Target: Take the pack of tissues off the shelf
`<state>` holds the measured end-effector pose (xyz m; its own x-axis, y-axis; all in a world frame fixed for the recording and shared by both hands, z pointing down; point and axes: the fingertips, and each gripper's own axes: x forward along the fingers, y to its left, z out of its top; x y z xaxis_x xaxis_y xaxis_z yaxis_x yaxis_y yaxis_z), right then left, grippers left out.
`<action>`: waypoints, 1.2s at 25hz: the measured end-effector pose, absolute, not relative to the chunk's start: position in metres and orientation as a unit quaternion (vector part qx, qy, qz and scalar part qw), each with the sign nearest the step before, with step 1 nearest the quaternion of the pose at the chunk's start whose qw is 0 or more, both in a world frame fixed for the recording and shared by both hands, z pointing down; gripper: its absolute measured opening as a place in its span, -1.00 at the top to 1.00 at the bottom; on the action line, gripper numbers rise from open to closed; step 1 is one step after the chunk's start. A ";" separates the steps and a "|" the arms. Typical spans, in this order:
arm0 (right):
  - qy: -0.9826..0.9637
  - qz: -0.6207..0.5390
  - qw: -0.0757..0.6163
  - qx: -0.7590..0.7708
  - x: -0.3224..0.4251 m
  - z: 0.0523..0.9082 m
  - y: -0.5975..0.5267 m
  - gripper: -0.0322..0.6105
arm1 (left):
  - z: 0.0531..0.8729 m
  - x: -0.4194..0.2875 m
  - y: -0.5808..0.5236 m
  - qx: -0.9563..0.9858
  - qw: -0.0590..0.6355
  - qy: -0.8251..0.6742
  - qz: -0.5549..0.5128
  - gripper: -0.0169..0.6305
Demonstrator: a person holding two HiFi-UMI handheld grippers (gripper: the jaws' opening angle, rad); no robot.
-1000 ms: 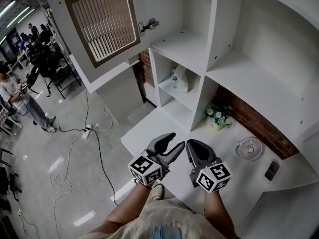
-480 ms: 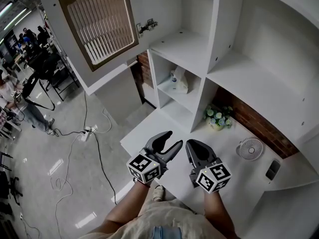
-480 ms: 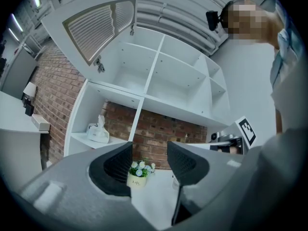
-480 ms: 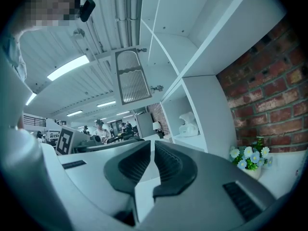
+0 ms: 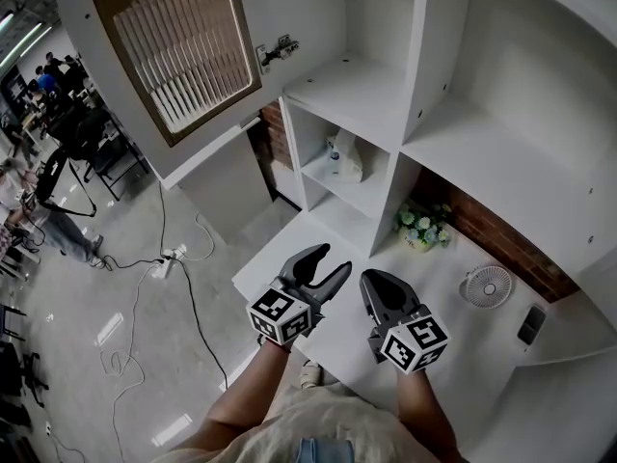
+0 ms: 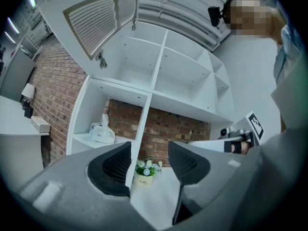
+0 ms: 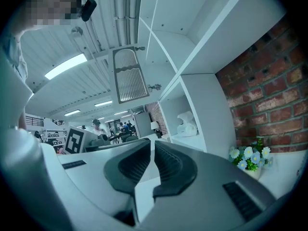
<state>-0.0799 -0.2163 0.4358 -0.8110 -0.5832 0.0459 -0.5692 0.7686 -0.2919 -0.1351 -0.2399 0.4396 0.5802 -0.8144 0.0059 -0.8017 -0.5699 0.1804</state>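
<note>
1. Left gripper (image 5: 331, 261) first: we hold its jaws wide apart. They have just been opening, and nothing sits between them.
2. Our right gripper (image 5: 374, 280) is just beside it on the right, its jaws drawn together to a thin slit with nothing in them.
3. We have both grippers over the white counter (image 5: 458, 331), facing the shelf (image 5: 357, 189).
4. We see the pack of tissues (image 5: 345, 157) standing in an open compartment of that shelf, ahead of both grippers and well apart from them. It is up and left of the left gripper's jaws in the left gripper view, and up and right of the right gripper's in the right gripper view.
5. Ahead of the right gripper, lower than the tissues, we find a pot of flowers (image 5: 421, 228) on the counter by the brick wall. A small fan (image 5: 485, 286) lies further right.
</note>
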 end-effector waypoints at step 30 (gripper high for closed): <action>0.932 -0.156 0.012 -0.328 -0.086 0.450 -0.265 0.84 | 0.451 -0.164 -0.333 0.881 0.073 -0.467 -0.002 0.18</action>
<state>-0.0855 -0.2653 0.4504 -0.7846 -0.6147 0.0808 -0.6074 0.7359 -0.2992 -0.1644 -0.3334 0.4506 0.5630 -0.8239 0.0653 -0.8233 -0.5523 0.1307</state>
